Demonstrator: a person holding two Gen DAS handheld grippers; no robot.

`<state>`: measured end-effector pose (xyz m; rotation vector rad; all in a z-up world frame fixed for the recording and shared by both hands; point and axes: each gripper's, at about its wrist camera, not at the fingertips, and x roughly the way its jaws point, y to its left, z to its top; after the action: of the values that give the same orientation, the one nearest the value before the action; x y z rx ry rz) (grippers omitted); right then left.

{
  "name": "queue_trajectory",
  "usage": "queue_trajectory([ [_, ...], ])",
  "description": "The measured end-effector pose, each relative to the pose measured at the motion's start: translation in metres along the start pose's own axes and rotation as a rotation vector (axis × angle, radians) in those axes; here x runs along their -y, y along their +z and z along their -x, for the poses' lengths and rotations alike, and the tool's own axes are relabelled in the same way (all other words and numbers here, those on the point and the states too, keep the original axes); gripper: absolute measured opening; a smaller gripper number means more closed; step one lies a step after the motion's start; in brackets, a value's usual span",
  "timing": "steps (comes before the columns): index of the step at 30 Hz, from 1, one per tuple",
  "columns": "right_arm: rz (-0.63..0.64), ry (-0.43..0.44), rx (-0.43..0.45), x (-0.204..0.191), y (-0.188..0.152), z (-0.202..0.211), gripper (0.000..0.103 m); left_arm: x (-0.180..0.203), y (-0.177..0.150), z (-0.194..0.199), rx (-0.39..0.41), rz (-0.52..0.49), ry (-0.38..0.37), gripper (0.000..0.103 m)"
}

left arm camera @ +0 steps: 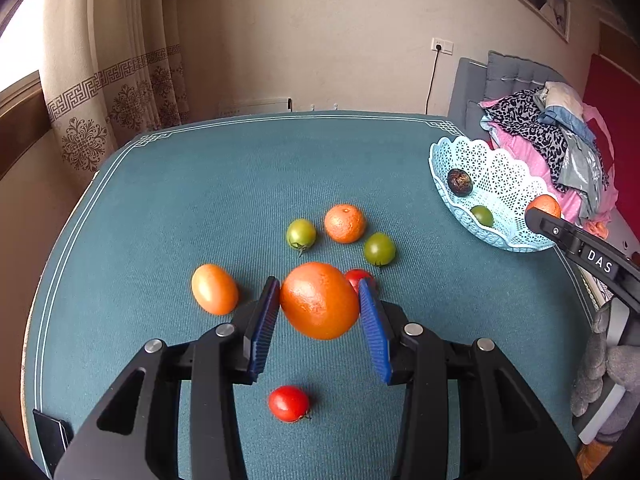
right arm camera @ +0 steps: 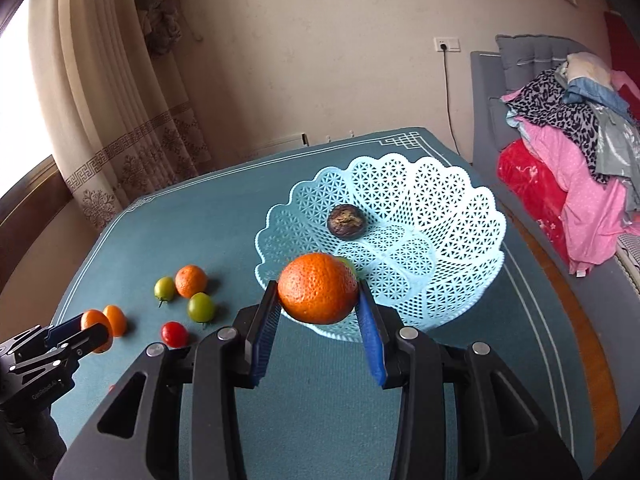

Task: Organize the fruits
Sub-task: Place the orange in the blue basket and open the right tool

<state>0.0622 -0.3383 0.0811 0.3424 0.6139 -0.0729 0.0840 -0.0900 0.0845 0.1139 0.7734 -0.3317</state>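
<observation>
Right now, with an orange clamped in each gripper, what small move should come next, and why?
Probably carry the right gripper forward until its orange is over the middle of the blue basket, then release: it hangs at the near rim, closer than the left gripper.

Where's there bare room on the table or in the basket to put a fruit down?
The basket is mostly bare: only a dark fruit toward its far side and a green one lie in it. The cloth is bare from the fruit cluster to the far edge. It is crowded around the loose orange.
</observation>
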Motion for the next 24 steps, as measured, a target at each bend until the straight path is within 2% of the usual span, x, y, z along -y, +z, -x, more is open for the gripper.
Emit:
queue_trajectory([
  [7,-0.026,-0.038,0.001,0.022,0.004,-0.009,0.041,0.022,0.008,0.000,0.009,-0.035,-0.008,0.042],
  [15,-0.048,-0.037,0.033,0.034,-0.001,0.000,0.041,0.048,0.021,-0.005,0.020,-0.084,-0.028,0.042],
  [24,-0.082,-0.036,0.062,0.048,-0.007,0.014,0.041,0.094,0.043,-0.022,0.021,-0.137,-0.107,0.042],
])
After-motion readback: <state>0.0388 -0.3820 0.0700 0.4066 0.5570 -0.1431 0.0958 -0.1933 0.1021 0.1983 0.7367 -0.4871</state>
